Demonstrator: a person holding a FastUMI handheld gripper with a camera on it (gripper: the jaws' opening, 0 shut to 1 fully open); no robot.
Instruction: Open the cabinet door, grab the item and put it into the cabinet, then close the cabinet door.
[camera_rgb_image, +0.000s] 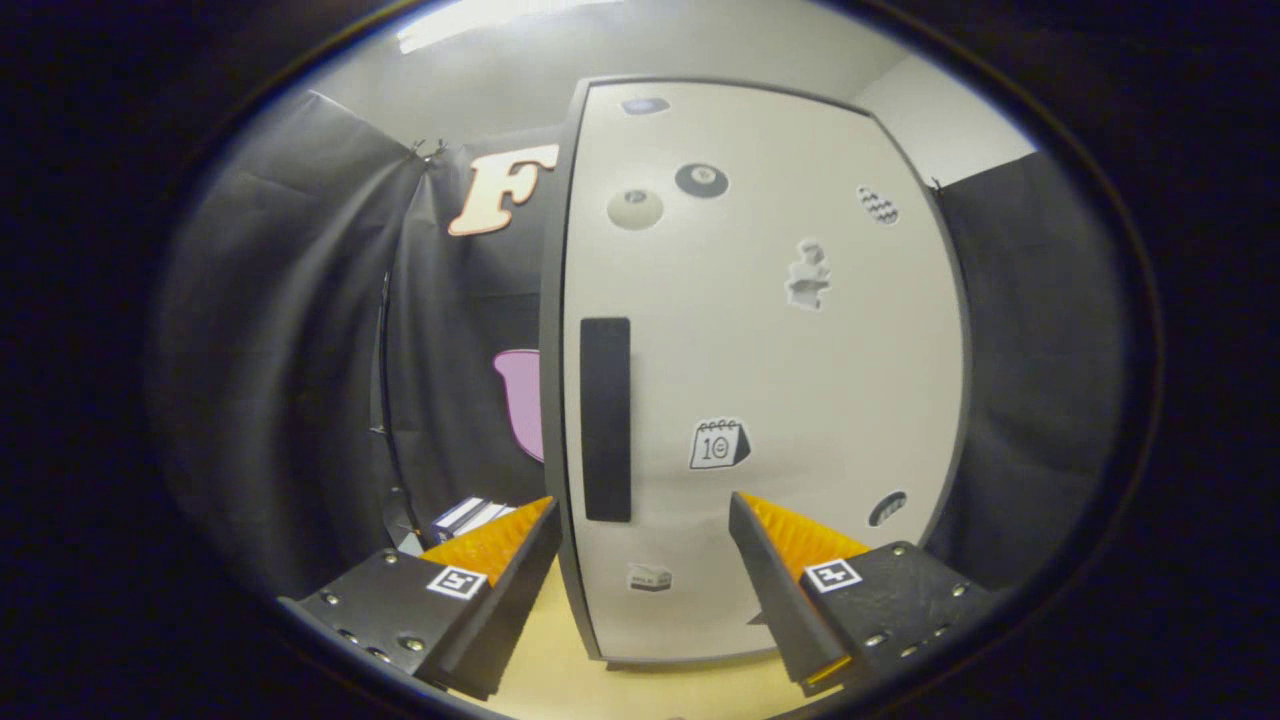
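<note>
Gripper (640, 520) fingers spread wide, empty, facing the shut cabinet door (780, 380); its dark vertical handle (606, 420) sits just ahead between them.

Gripper (640, 570) with two wedge-shaped fingers (770, 580), ribbed inner pads, blocky textured mounts behind each, small square black-and-white marker tags on top, rows of round silver screws along the mounts' edges
</note>
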